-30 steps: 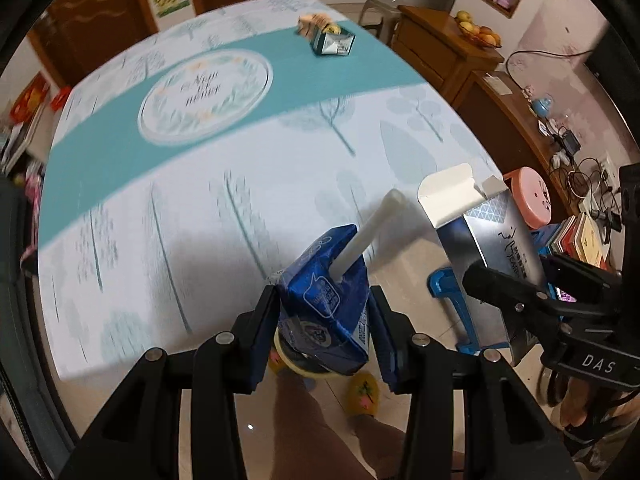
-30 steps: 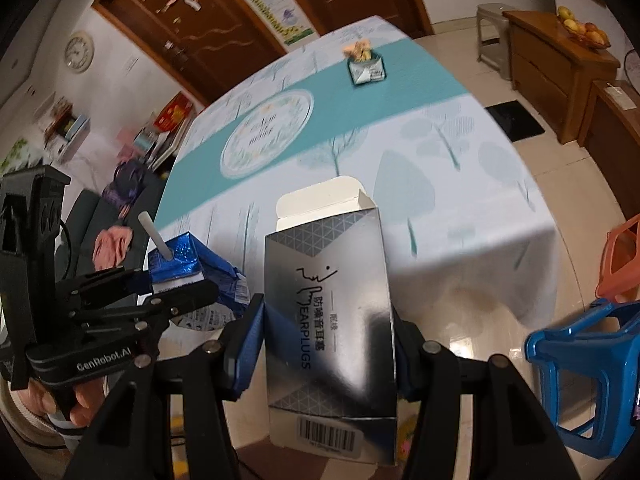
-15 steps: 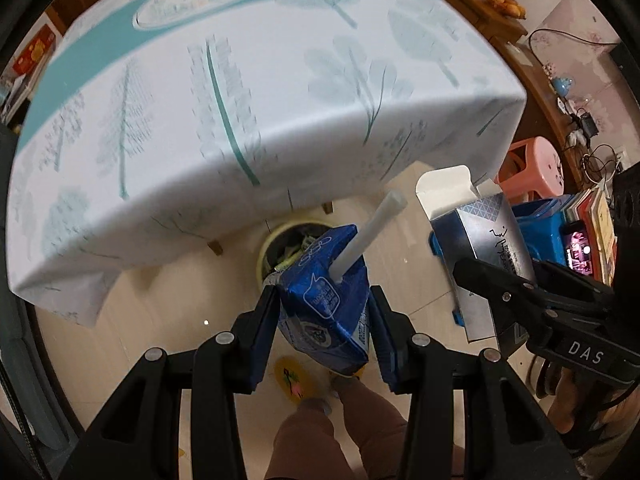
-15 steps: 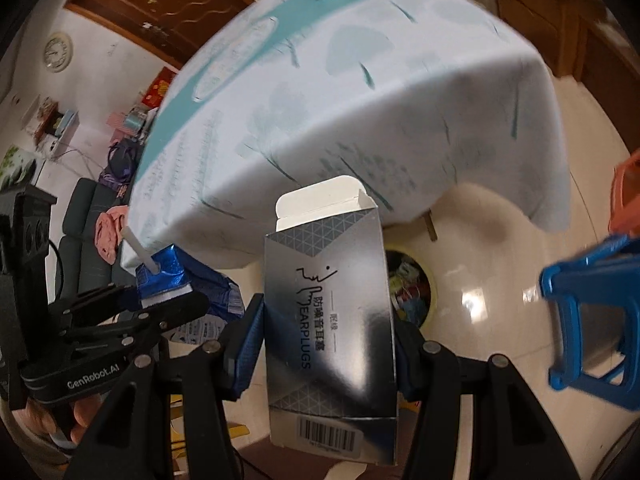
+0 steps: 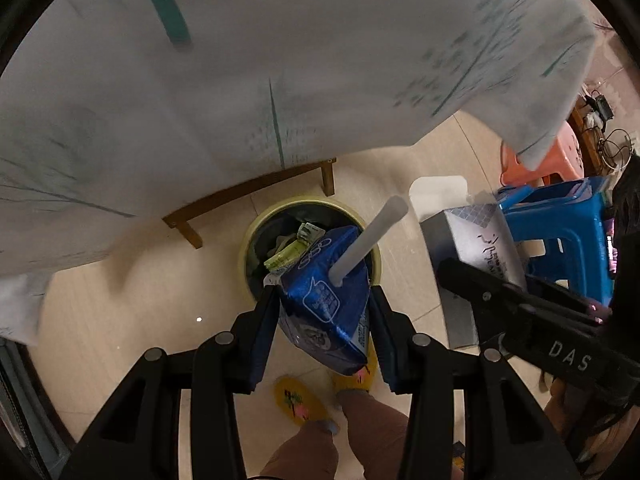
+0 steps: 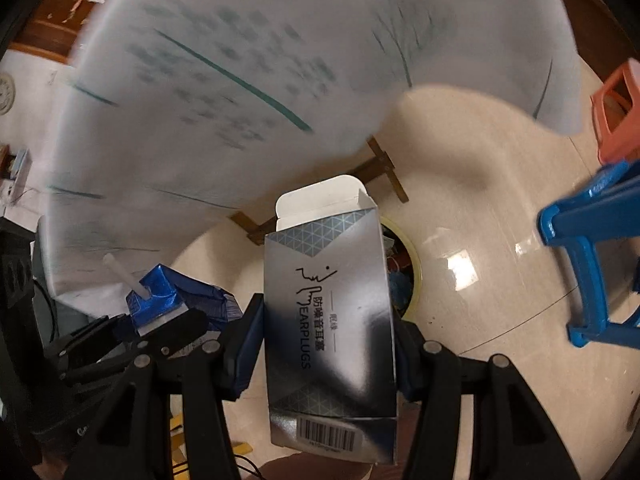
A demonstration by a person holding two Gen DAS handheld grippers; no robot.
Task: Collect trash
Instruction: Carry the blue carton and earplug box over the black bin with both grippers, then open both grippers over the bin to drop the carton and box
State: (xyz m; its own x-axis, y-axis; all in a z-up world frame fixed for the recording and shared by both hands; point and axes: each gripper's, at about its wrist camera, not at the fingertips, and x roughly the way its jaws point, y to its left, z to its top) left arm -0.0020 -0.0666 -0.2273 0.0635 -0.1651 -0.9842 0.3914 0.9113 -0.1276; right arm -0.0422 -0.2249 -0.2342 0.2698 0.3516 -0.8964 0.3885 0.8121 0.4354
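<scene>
My left gripper point(image 5: 324, 300) is shut on a crumpled blue drink carton point(image 5: 328, 300) with a white straw point(image 5: 368, 240). It hangs just above a yellow-rimmed trash bin point(image 5: 256, 232) on the floor, which holds several wrappers. My right gripper point(image 6: 328, 320) is shut on a silver earplugs box point(image 6: 328, 320) with its white top flap open, held over the same bin point(image 6: 414, 280). The box point(image 5: 476, 240) shows to the right in the left wrist view, and the carton point(image 6: 160, 296) to the left in the right wrist view.
The tablecloth point(image 5: 240, 80) hangs over the table edge just behind the bin, with a wooden table brace point(image 5: 240, 196) under it. A blue plastic stool point(image 6: 592, 260) and an orange stool point(image 6: 616, 120) stand to the right. The person's feet in yellow slippers point(image 5: 300, 400) are below.
Both grippers have dropped from table height down past the table edge toward the floor. The trash bin has come into view and now lies right below the carton and the box.
</scene>
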